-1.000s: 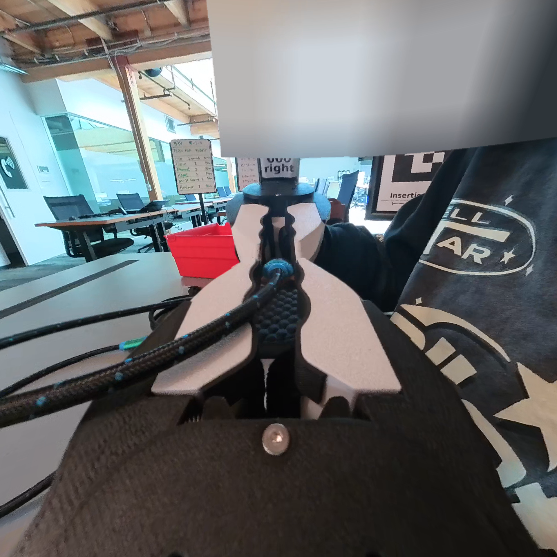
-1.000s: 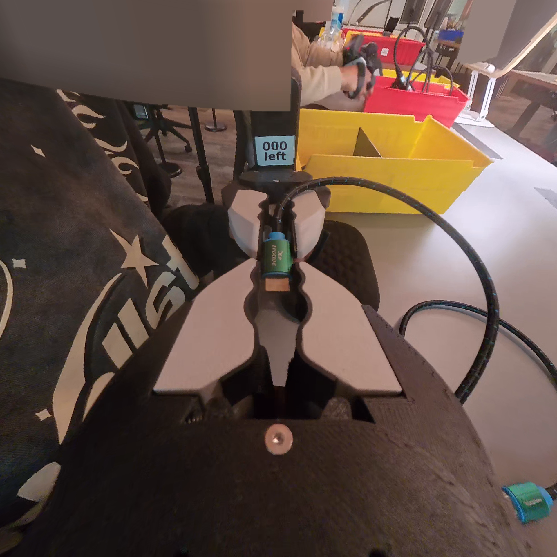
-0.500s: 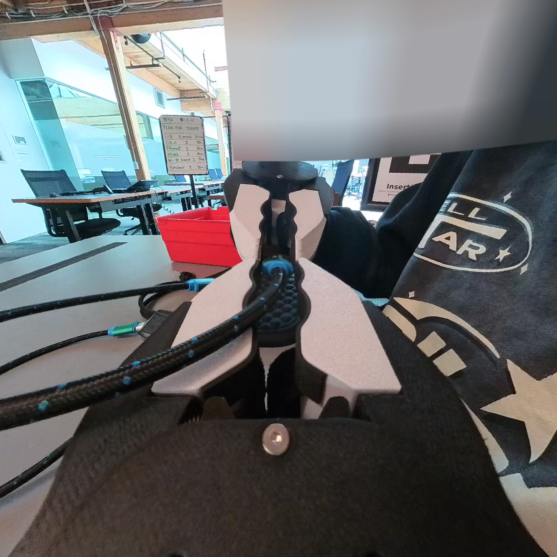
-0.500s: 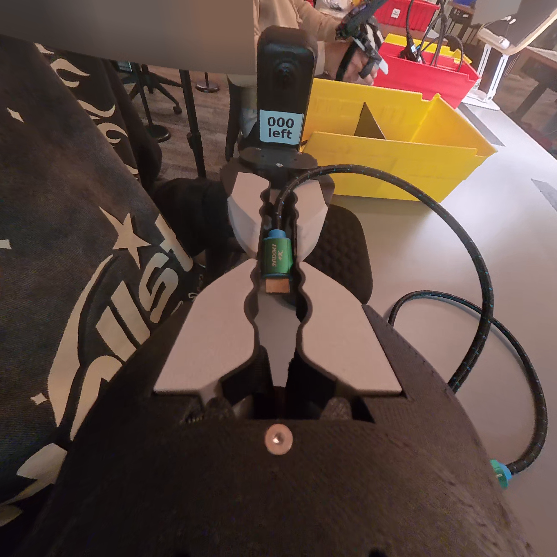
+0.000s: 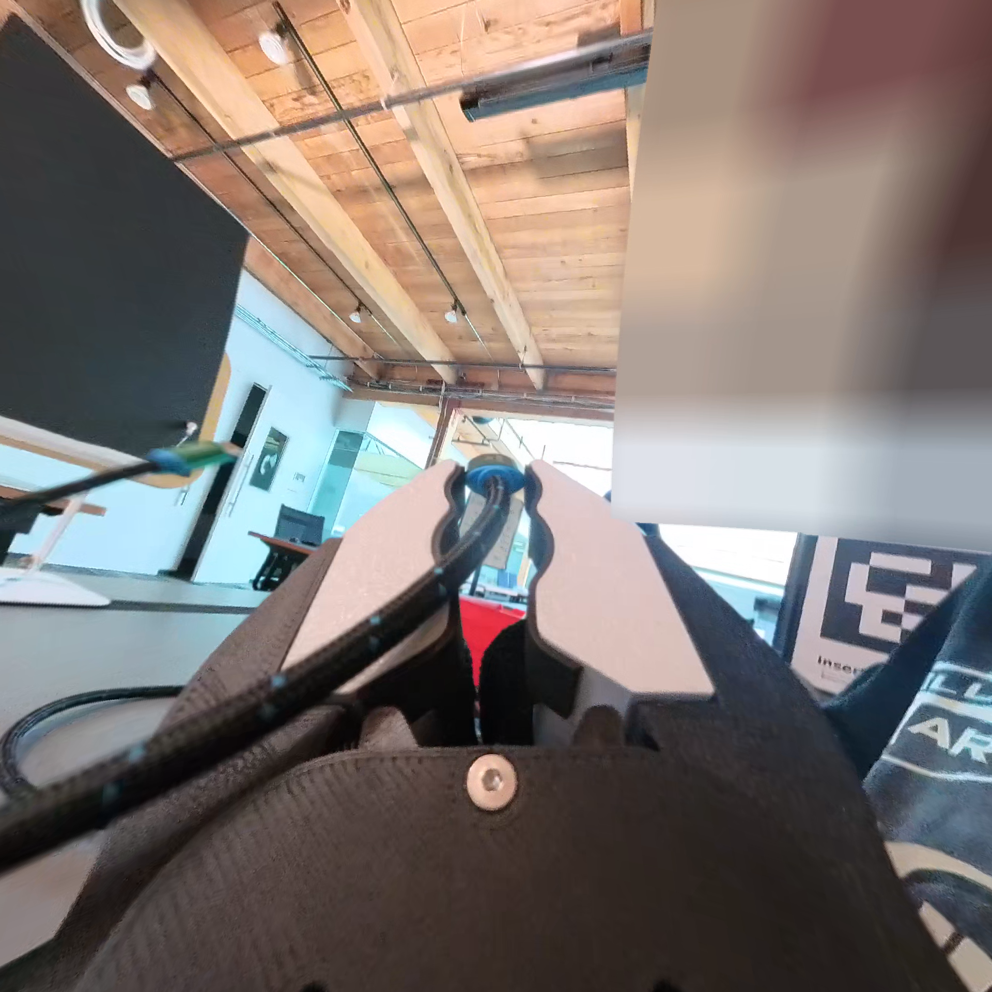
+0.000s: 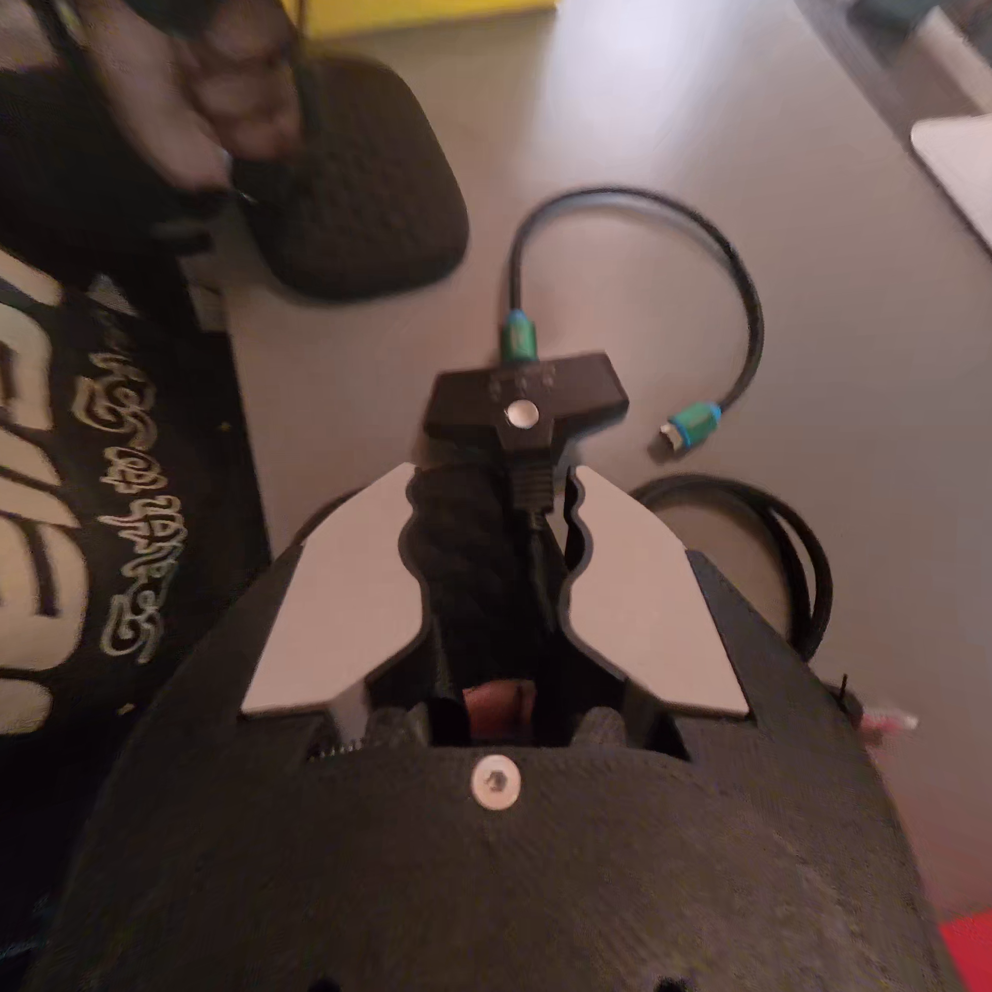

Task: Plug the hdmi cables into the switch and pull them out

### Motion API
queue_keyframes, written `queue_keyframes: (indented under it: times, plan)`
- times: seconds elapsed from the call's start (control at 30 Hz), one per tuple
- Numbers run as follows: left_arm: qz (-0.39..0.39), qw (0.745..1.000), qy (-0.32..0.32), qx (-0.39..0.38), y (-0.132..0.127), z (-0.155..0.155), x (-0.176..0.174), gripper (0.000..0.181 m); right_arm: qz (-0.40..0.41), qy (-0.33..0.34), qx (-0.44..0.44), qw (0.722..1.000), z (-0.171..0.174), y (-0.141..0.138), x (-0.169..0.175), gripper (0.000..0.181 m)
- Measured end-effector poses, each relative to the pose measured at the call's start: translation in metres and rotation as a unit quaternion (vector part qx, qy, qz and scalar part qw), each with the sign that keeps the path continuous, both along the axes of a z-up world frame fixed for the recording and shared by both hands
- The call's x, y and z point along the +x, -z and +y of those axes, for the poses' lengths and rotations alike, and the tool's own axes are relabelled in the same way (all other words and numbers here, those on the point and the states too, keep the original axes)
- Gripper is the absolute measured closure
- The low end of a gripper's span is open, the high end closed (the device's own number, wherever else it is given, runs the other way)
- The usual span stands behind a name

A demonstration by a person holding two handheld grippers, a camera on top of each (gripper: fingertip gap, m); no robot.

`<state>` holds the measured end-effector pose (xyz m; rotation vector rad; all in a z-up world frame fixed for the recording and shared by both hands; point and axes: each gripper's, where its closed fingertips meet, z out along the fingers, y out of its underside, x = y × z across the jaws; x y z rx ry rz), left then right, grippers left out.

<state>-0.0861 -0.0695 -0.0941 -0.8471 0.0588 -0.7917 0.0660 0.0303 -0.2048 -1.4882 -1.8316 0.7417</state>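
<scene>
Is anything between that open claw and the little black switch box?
Nothing visible does. The right claw is open just short of the HDMI switch, whose own lead runs between its fingers; the loose green plug lies off to one side.

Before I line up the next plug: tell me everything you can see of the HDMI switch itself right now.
The switch is a flat, matte black, T-shaped box lying on the grey table, just ahead of the open right gripper. A round silver button sits on top, with faint markings behind it. One green-and-blue plug is seated in its far edge. Its own black lead leaves the near stem through a ribbed sleeve and runs between the fingers. The picture is blurred; ports are not visible.
</scene>
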Motion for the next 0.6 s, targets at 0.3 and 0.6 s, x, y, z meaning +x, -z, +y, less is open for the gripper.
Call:
queue_keyframes:
  times: [0.3,0.6]
  plan:
    - [0.005,1.0,0.004,-0.018,0.004,0.006,0.001,0.161,-0.098,0.027,0.082,0.991,0.02,0.056,-0.034,0.131]
    - [0.094,0.994,0.057,-0.026,0.01,0.003,0.025,0.161,-0.062,-0.014,0.042,0.997,0.021,0.027,-0.016,0.141]
